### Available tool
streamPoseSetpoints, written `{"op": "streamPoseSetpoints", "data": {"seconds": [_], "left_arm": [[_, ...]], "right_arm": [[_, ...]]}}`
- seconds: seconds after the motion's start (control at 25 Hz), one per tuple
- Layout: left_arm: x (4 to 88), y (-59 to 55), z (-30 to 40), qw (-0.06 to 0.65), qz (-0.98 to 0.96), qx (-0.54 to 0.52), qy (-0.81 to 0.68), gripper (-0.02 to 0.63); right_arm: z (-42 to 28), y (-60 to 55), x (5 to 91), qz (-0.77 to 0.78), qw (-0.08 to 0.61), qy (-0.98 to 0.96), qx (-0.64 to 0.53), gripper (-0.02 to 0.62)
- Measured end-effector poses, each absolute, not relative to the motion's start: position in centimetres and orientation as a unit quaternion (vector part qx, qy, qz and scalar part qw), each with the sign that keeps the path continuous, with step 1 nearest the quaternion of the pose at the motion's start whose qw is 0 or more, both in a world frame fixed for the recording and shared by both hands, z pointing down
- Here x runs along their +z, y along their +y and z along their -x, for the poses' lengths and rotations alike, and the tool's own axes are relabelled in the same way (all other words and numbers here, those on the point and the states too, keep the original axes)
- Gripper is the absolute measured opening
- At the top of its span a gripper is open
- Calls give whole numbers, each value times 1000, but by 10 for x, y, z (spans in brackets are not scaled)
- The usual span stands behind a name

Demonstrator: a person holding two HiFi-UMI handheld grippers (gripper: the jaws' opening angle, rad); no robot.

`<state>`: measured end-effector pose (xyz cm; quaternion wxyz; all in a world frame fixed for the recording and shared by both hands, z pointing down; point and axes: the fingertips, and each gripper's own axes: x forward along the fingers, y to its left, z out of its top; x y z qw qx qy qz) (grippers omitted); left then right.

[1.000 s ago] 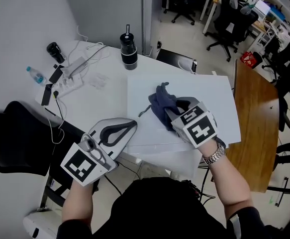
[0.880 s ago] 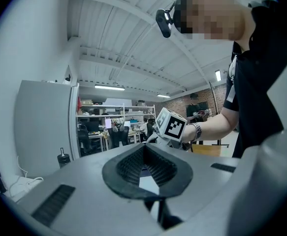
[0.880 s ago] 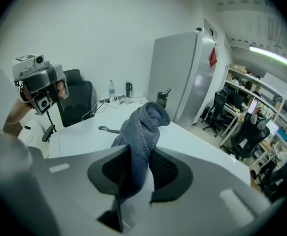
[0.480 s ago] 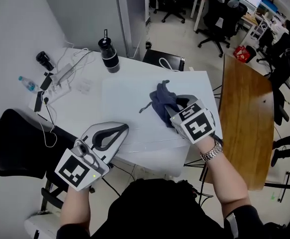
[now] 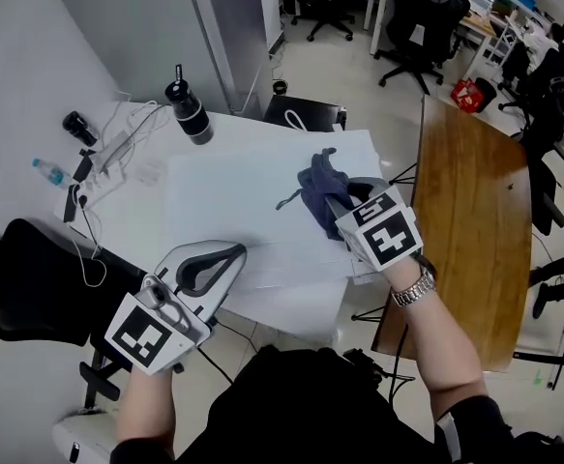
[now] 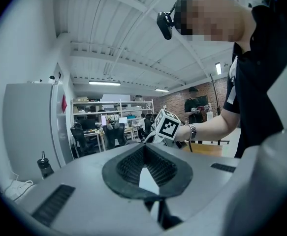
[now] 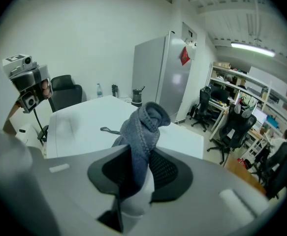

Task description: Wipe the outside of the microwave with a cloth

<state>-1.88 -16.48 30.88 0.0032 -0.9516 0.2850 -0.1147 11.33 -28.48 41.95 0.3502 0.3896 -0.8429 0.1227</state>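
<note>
Over the microwave [image 5: 233, 211], the right gripper [image 5: 330, 204] clamped the cloth [image 5: 316, 184]; the left gripper [image 5: 235, 252] was closed, empty. Flat, overlapping strokes would clean best.

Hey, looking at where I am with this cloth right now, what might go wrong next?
1. The right gripper pinches only a fold of the cloth; most of it bunches beyond the jaws, so it may pull out when dragged.
2. Its loose strap trails and might snag.
3. The black flask stands close to the white top; a wide sweep may knock it.
</note>
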Motion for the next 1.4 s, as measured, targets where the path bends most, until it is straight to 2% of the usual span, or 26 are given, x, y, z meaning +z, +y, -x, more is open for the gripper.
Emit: {"op": "streamPoseSetpoints", "data": {"seconds": [0.8,1.4], "left_arm": [[311,-155,-66,5,949,-135,286,5],[321,-159,-114,-5,946,-145,289,5]], "right_arm": [[-225,-299,420,-441,311,-833,120,103],[-264,-305,486,-438,205,-849,212,100]]}}
